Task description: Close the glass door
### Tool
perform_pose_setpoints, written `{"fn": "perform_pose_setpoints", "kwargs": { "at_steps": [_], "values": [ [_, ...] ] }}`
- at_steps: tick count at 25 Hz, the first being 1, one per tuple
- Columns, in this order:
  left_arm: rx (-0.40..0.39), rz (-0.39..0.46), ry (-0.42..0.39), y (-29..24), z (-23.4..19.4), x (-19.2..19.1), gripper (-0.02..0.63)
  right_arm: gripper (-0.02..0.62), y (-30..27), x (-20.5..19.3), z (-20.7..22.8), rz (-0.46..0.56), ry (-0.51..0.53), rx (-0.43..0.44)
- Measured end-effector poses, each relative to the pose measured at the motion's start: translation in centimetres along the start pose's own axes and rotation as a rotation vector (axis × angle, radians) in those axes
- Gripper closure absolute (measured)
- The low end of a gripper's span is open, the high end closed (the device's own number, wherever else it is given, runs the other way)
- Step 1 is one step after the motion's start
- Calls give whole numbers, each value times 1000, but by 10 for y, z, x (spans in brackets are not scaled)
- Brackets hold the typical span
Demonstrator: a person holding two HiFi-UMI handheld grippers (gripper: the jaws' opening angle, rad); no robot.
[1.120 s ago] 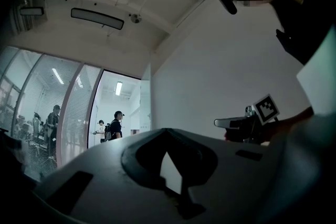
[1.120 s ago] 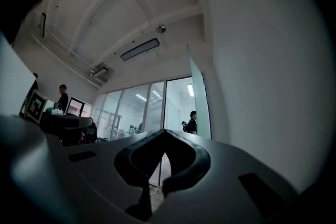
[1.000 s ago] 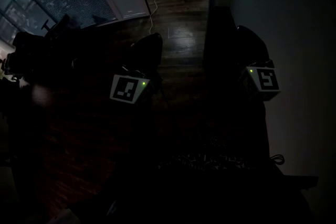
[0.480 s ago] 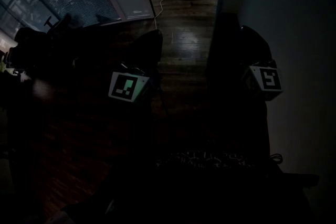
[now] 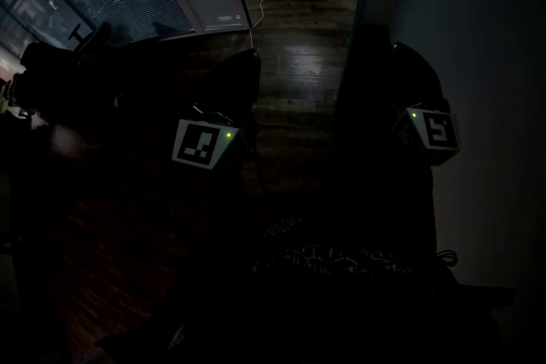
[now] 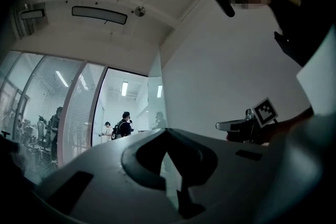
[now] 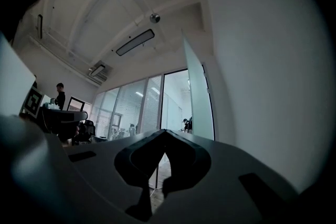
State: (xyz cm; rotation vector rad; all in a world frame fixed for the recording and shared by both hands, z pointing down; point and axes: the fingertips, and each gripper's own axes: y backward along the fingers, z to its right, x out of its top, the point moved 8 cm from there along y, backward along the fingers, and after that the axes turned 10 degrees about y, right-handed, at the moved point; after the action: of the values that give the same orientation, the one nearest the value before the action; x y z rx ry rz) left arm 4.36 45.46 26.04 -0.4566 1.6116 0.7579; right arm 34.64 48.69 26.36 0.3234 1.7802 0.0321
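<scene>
Both tongs are held out side by side toward an open doorway, and neither touches anything. The left tongs [image 6: 167, 135] have their jaws together with nothing between them, and the right tongs [image 7: 166, 134] are likewise closed and empty. The glass door [image 7: 198, 102] stands open ahead, a pale frosted panel beside the white wall [image 7: 262, 86] at the right of the opening, well apart from both tongs. Left of the opening runs a glass partition [image 6: 73, 113] with blinds. People [image 6: 123, 126] stand in the bright room beyond. The head view is dim and shows a dark wooden floor [image 5: 290, 72].
</scene>
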Motion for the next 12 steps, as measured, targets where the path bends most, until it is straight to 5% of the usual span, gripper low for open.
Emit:
{"fn": "perform_pose_setpoints", "kwargs": {
  "at_steps": [12],
  "values": [
    [-45,-1,8,-47,-47,-13,604,592,-49,-23,6,-28,-1,-39]
  ]
}}
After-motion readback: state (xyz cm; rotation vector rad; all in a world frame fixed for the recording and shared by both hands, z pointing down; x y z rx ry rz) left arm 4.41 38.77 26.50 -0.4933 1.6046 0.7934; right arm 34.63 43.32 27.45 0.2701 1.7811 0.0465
